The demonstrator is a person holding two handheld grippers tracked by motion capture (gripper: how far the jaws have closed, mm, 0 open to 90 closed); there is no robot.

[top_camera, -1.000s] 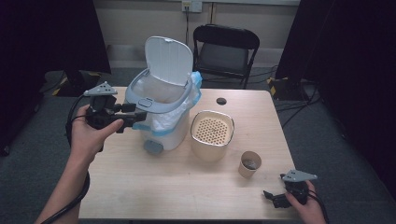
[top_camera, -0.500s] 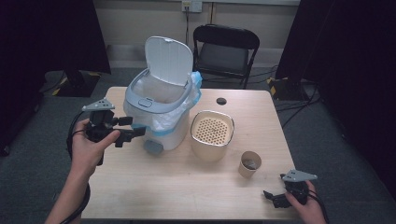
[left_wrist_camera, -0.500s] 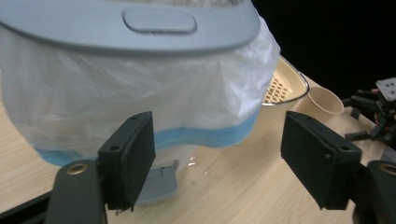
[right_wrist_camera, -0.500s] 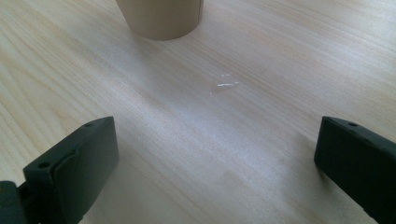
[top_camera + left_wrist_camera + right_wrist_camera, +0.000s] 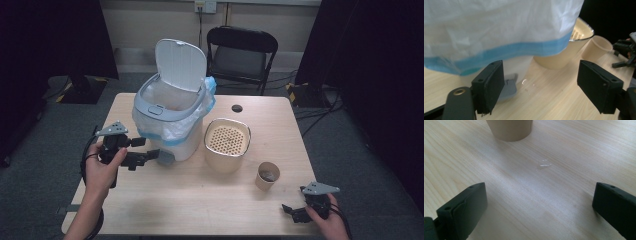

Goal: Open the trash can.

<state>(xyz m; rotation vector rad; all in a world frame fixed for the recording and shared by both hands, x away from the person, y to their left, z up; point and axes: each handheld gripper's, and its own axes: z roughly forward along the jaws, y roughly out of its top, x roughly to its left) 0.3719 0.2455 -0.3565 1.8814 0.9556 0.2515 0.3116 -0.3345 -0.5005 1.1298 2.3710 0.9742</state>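
A white pedal bin (image 5: 170, 115) stands at the table's left with its lid up and a white liner with a blue band (image 5: 506, 50) hanging over its rim. My left gripper (image 5: 146, 149) is open, low at the bin's front left. Its jaws point at the grey pedal (image 5: 507, 87) and hold nothing. A cream bowl with a perforated insert (image 5: 227, 142) sits right of the bin, and a paper cup (image 5: 267, 175) stands farther right. My right gripper (image 5: 291, 211) rests open near the front right edge, short of the paper cup (image 5: 510, 128).
A small black disc (image 5: 237, 108) lies at the back of the wooden table (image 5: 200, 200). A black folding chair (image 5: 240, 55) stands behind it. A small wet spot (image 5: 544, 165) glints on the wood. My right gripper (image 5: 624, 52) shows far off in the left gripper view.
My left gripper has dropped from beside the bin's upper wall down toward its base and nearer the front edge. The right gripper has stayed put.
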